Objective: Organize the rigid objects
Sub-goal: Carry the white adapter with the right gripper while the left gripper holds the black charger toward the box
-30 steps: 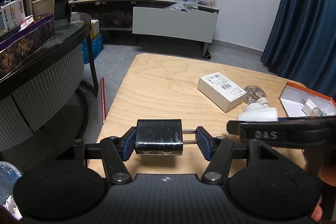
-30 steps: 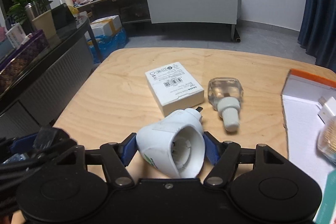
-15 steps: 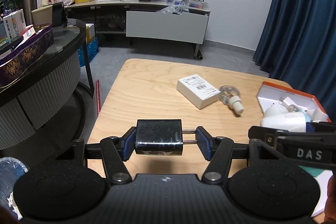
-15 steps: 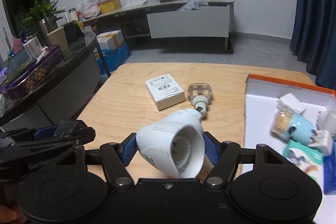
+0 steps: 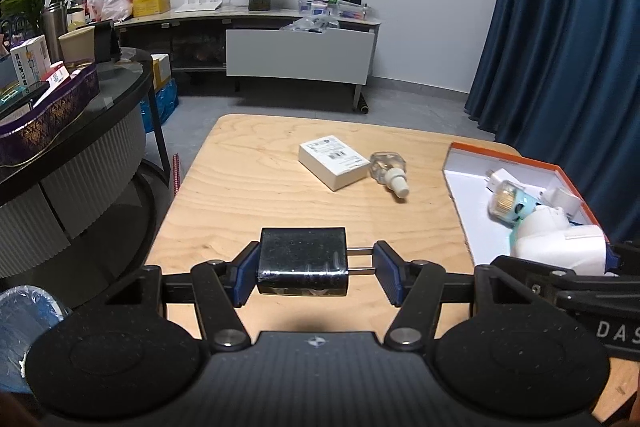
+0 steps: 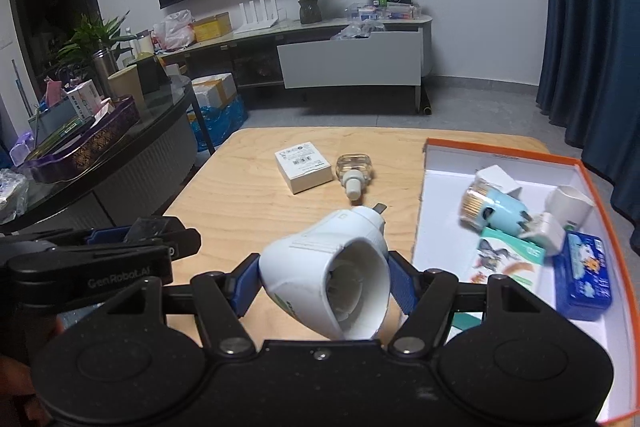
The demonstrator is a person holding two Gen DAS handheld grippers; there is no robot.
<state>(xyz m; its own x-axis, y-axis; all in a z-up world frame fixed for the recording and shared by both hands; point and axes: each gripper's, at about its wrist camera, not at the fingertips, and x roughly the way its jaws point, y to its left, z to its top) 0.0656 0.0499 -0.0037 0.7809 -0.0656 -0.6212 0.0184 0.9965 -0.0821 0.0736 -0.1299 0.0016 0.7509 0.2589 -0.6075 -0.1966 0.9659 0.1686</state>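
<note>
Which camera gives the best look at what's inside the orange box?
The right wrist view: the orange box lies open with most of its floor and contents visible. The left wrist view shows only its near corner, partly hidden behind the white plug-in.

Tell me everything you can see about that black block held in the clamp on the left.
The black block looks like a plug-in charger: a boxy, glossy plastic body, dusty and scuffed, with two thin metal prongs sticking out sideways. The left hand-held gripper is shut on it, one blue pad pressing the body's flat end, the other meeting the prong tips. It lies level, lifted clear above the wooden table, touching nothing else.
</note>
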